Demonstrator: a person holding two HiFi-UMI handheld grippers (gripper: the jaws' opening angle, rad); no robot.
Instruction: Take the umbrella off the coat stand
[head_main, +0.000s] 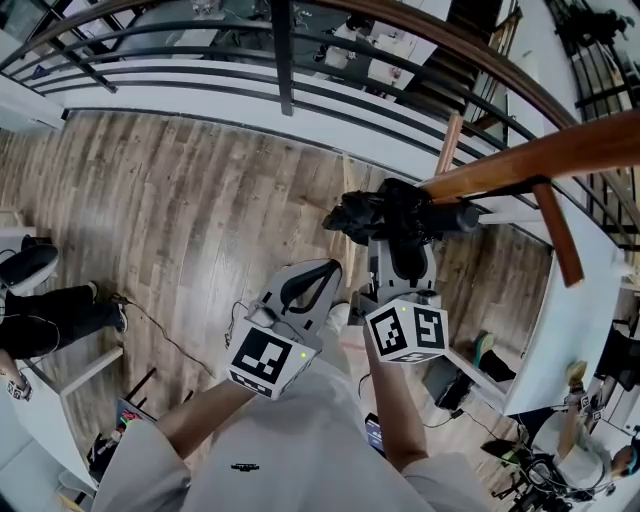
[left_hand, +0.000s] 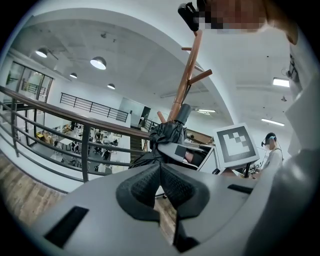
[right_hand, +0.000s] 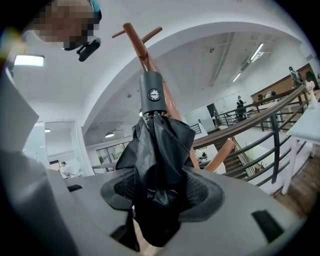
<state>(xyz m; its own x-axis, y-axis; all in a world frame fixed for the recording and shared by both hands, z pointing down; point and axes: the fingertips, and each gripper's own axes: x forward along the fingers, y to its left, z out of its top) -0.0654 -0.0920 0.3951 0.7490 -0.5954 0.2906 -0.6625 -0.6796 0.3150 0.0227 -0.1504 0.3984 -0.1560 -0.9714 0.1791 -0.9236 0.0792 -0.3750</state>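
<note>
There is one umbrella (right_hand: 157, 150), one coat stand (right_hand: 137, 42) and two grippers, each carrying one marker cube. The umbrella is black and folded, and it is up against the wooden pole of the coat stand, beside a dark railing (head_main: 200, 45) and above a plank floor (head_main: 170, 200). In the right gripper view its long axis runs up and away from the jaws, roughly along the slanted pole. The dark cylindrical handle with a round emblem is at the top, close against the wood, and the bunched canopy hangs at the bottom. In the head view the same axis lies nearly across the picture, with the handle end toward the pole at the right and the canopy end toward the left. The right gripper (right_hand: 157, 197) has its jaws pinching the lower canopy, and the black cloth fills the gap between the two ribbed pads and spills below them. The left gripper (left_hand: 160, 167) is just beside the right one, short of the umbrella, with its jaws pressed together on nothing. Three pegs of the stand show in the left gripper view: two high on the pole and one stub near the umbrella's handle.
</note>
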